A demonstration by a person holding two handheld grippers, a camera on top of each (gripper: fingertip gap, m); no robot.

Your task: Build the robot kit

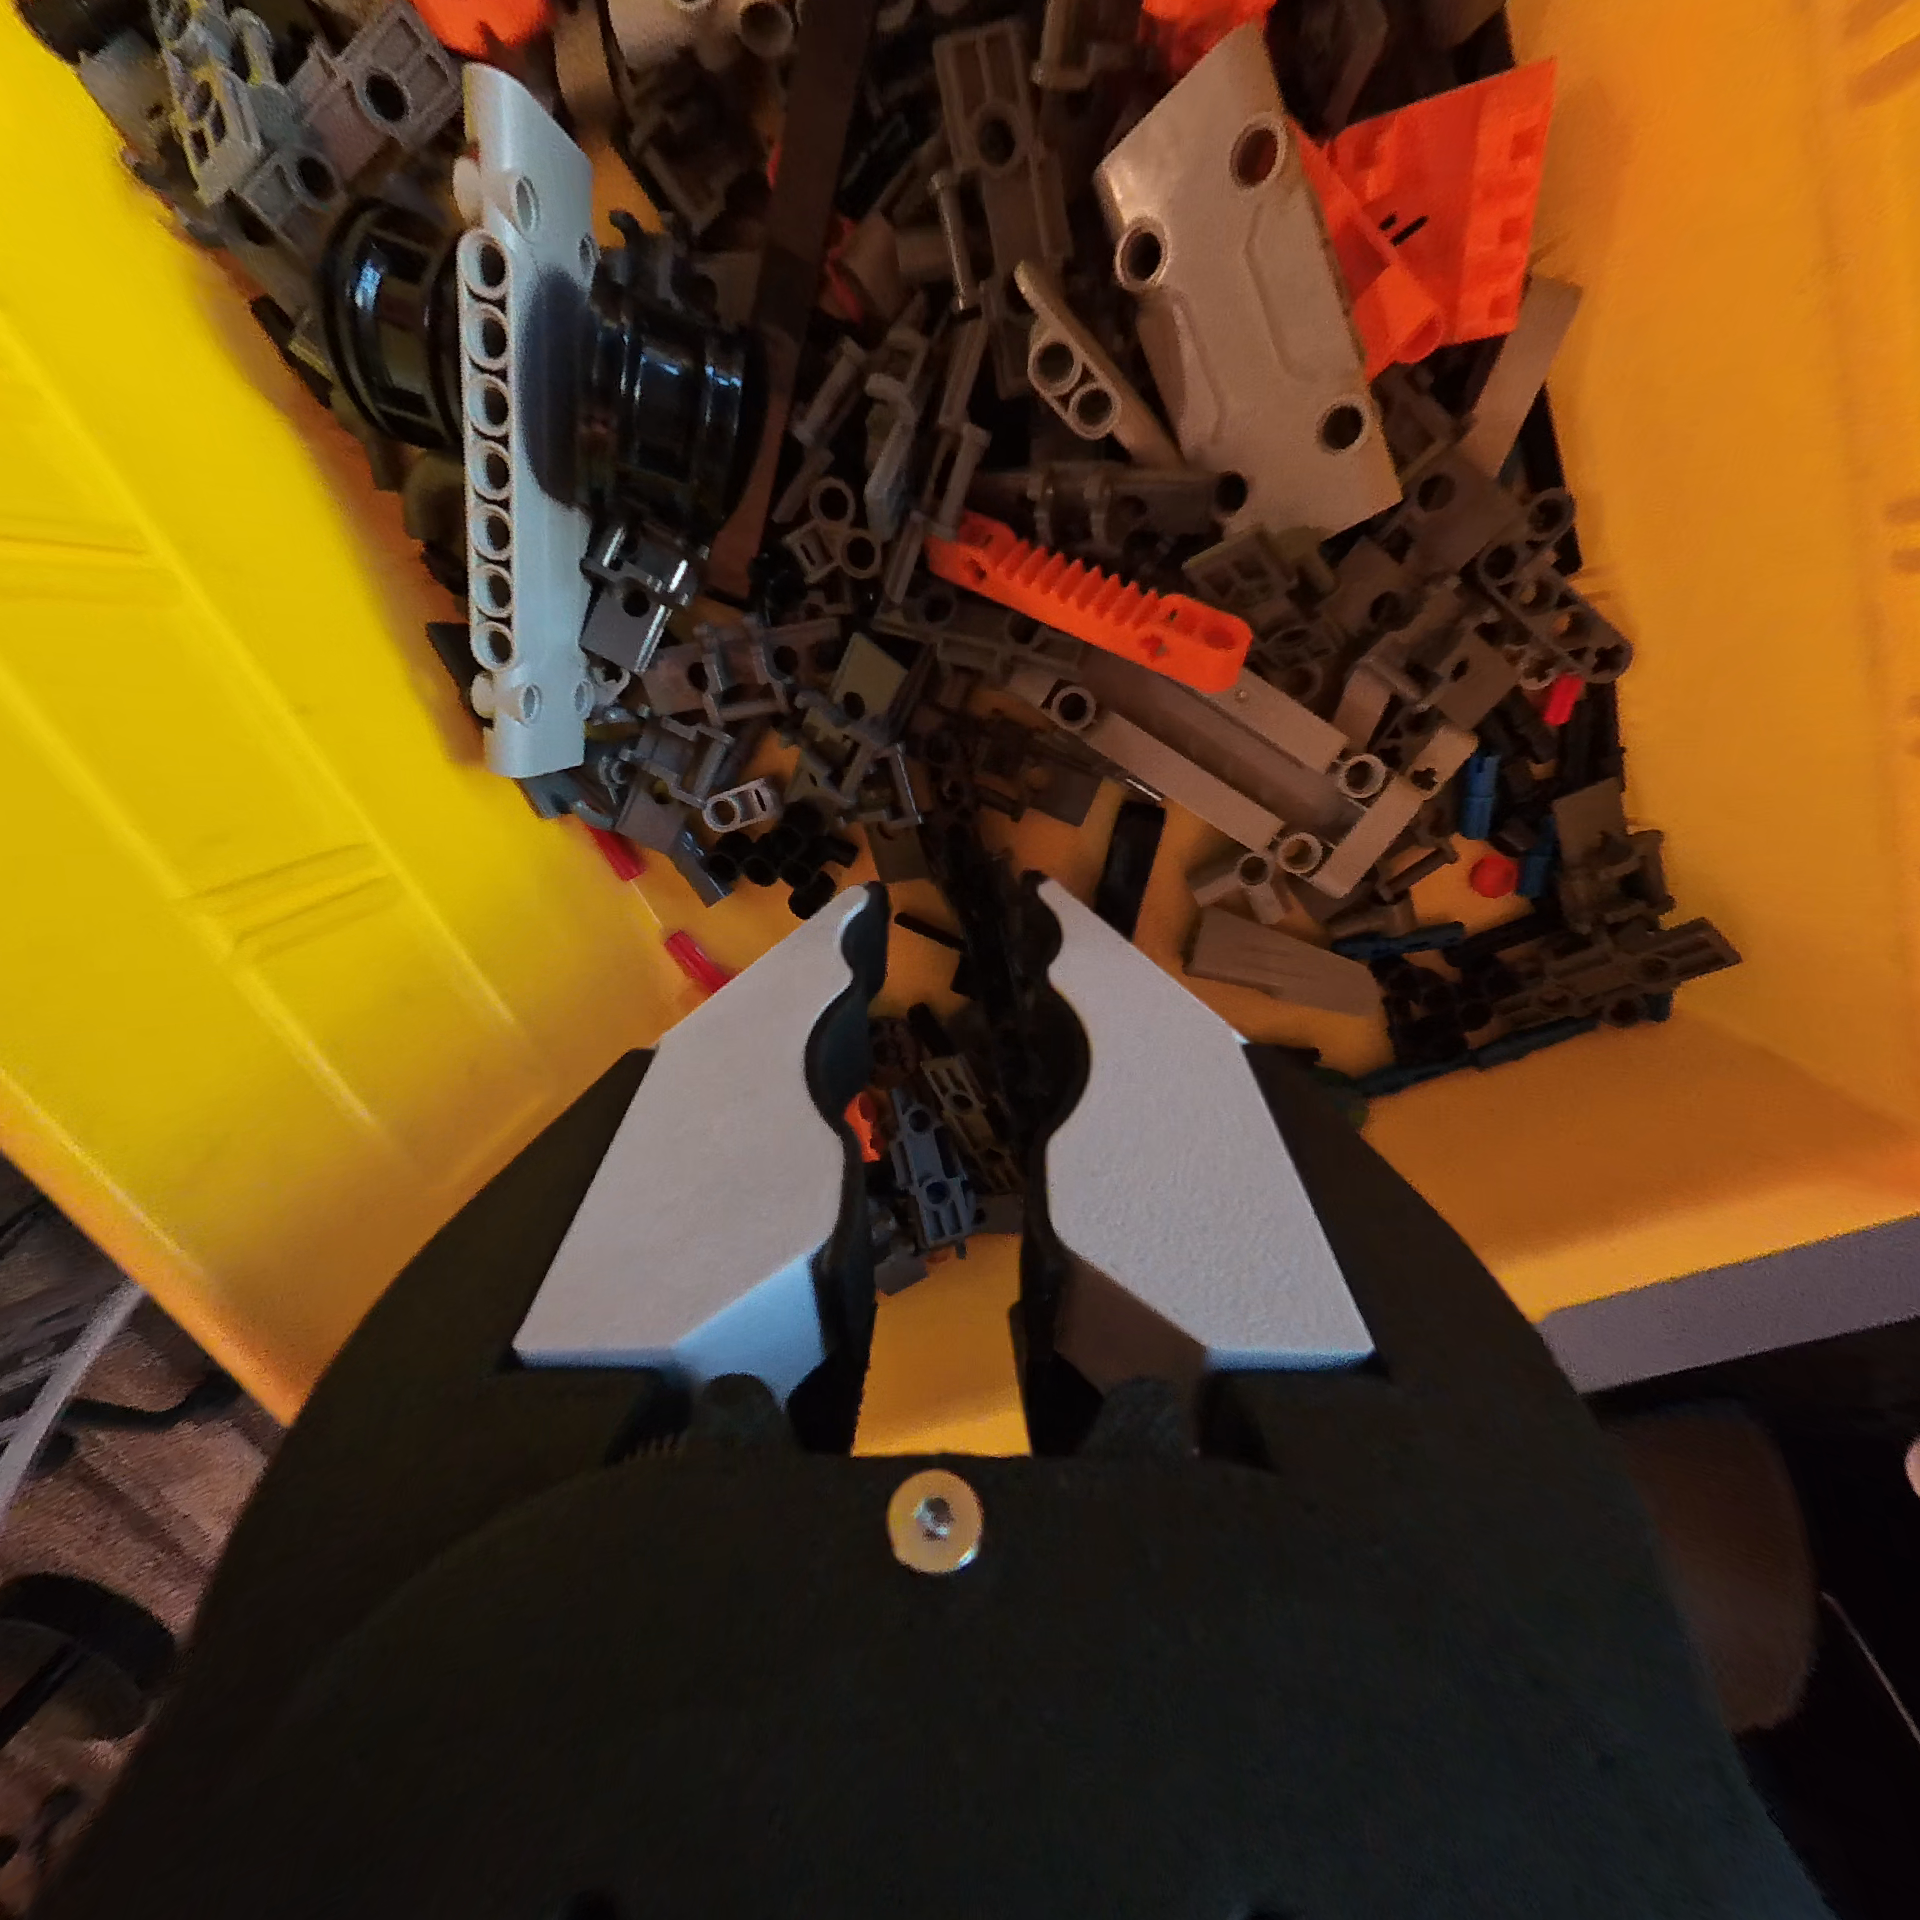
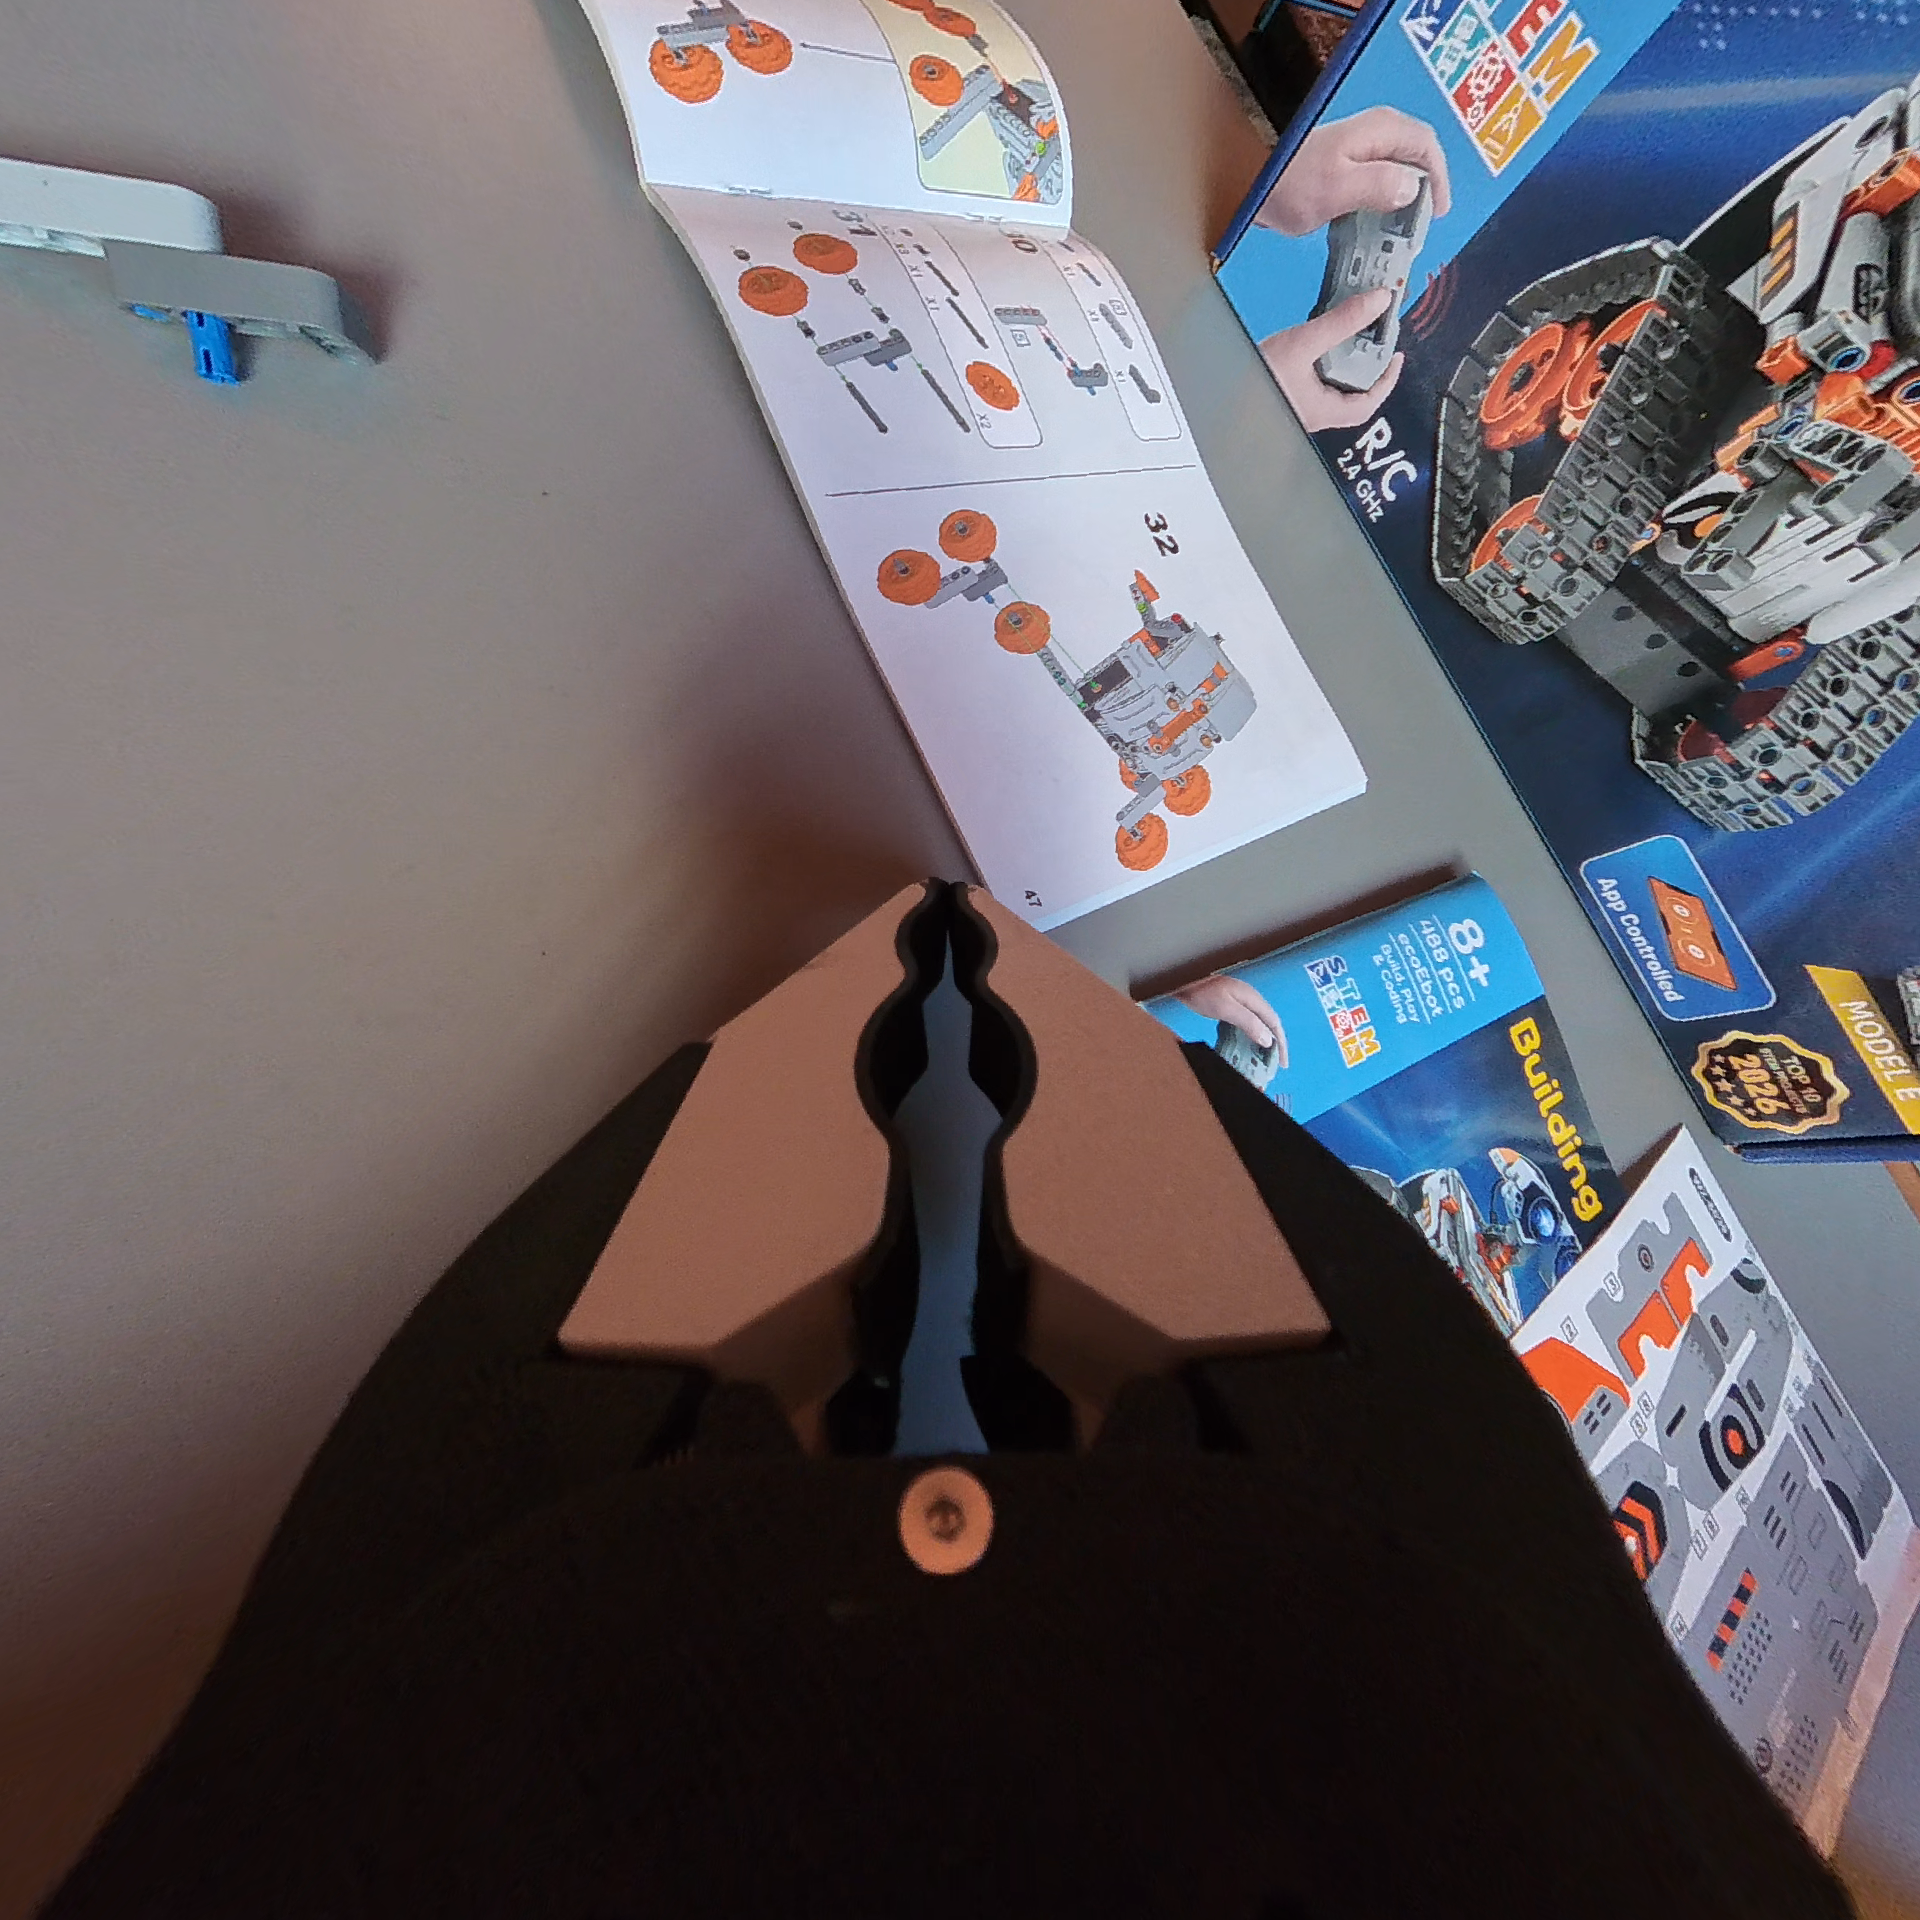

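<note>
My left gripper [image 1: 961,904] is open and empty, inside a yellow bin [image 1: 260,727], just above a pile of small grey and black building parts [image 1: 935,727]. Nearest its tips lie black pins and a dark strip. Farther in are a long white beam [image 1: 520,468], a black wheel [image 1: 665,395], an orange toothed rack [image 1: 1091,603] and a grey panel [image 1: 1247,312]. My right gripper [image 2: 951,891] is shut with nothing visible in it, above a grey table [image 2: 416,727], its tips near the lower corner of an open instruction booklet [image 2: 987,520].
A small grey and white assembly with a blue pin [image 2: 208,281] lies at the table's far left. A blue product box [image 2: 1662,416], a small blue booklet [image 2: 1434,1091] and a sticker sheet [image 2: 1714,1455] lie on the right. An orange panel [image 1: 1444,208] sits in the bin. The left gripper's tips are roughly 60 cm from the right gripper's. The right gripper is farther from the black wheel [image 1: 665,395], some 60 cm, than the left, some 8 cm.
</note>
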